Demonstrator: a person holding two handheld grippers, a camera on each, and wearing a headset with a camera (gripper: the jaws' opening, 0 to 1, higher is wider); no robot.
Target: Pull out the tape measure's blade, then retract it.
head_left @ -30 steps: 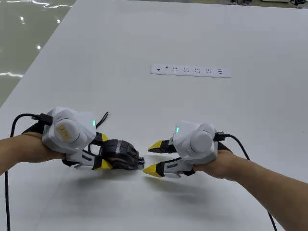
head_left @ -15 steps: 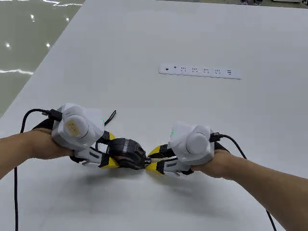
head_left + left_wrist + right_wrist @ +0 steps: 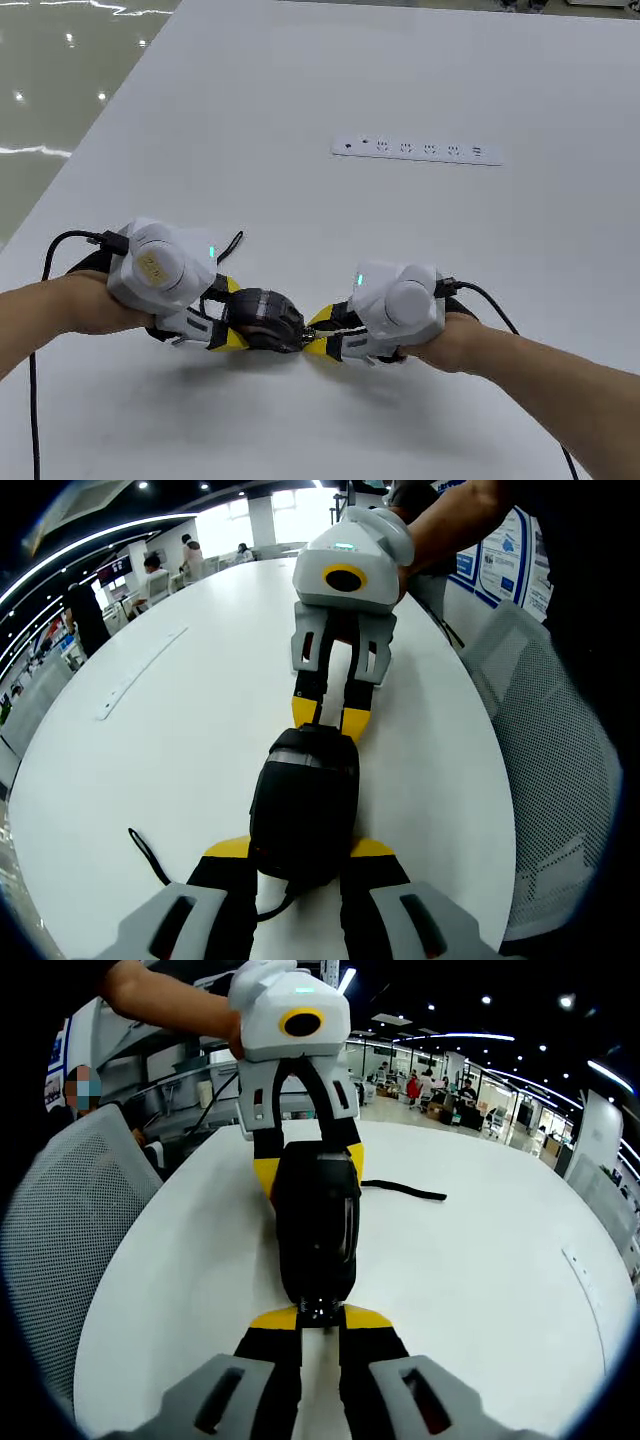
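A black tape measure (image 3: 262, 318) lies on the white table (image 3: 300, 80) near its front edge, and my left gripper (image 3: 228, 312) is shut on its case from the left. In the left gripper view the case (image 3: 305, 810) sits between my yellow-tipped jaws (image 3: 302, 850). My right gripper (image 3: 318, 332) meets the case from the right. Seen from the right gripper view, its tips (image 3: 320, 1322) are closed on the small metal blade hook at the case's (image 3: 318, 1220) near end. The blade is still inside the case.
A white power strip (image 3: 415, 149) lies farther back on the table. The tape measure's black wrist strap (image 3: 230, 245) trails behind the left gripper. Cables run from both grippers toward the person. A mesh chair (image 3: 540, 730) stands beside the table.
The right gripper, open and apart from the tape measure a second ago, has moved left to the case and closed on the hook. The left gripper still holds the case.
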